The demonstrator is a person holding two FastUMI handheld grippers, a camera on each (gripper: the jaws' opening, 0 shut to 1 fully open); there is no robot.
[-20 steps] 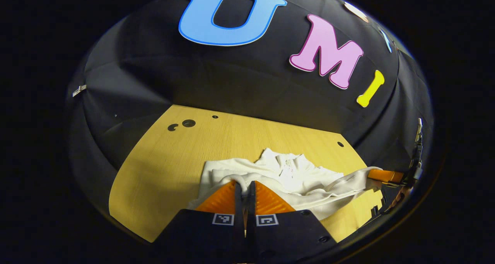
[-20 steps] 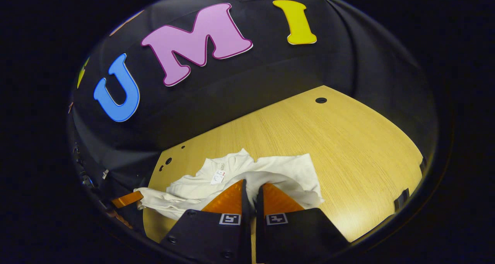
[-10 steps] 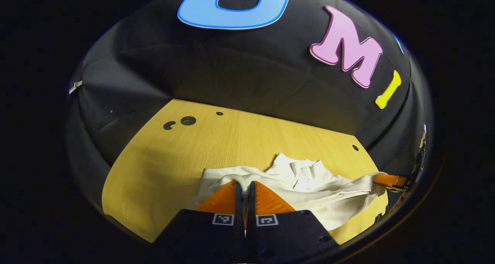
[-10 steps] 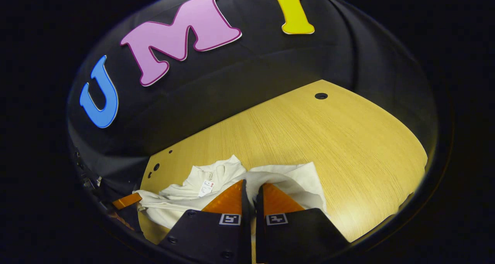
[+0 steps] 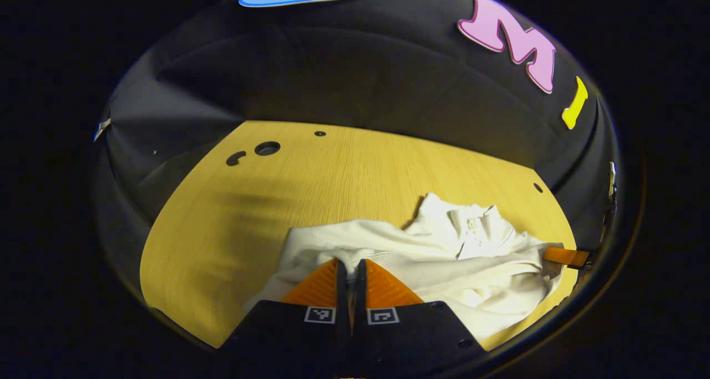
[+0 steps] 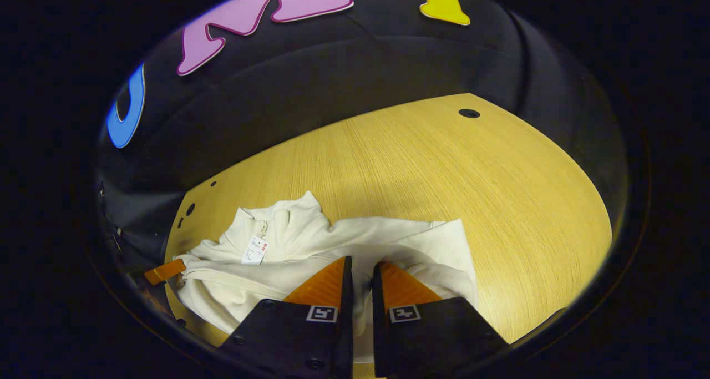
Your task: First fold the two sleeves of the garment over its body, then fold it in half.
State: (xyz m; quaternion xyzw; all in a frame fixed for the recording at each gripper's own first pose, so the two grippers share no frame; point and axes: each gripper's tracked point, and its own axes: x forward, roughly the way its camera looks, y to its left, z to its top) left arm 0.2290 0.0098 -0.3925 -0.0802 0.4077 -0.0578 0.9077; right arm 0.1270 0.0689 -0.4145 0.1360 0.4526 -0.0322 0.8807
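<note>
We are seeing the left gripper [image 5: 350, 263] and right gripper [image 6: 361, 263] each pinching a soft fold of the cream knit garment [image 6: 344, 240], which is lying rumpled on the wood-grain table [image 6: 444, 168], paper tag [image 6: 254, 249] at the collar.

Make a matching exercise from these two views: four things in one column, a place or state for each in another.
Things:
1. garment
2. tag
3. left gripper
4. table

Places or states:
A. pale wood with round holes
B. shut on a fold of cloth
C. white, bunched on the table
D. at the collar

Pairs: 1-C, 2-D, 3-B, 4-A
</note>
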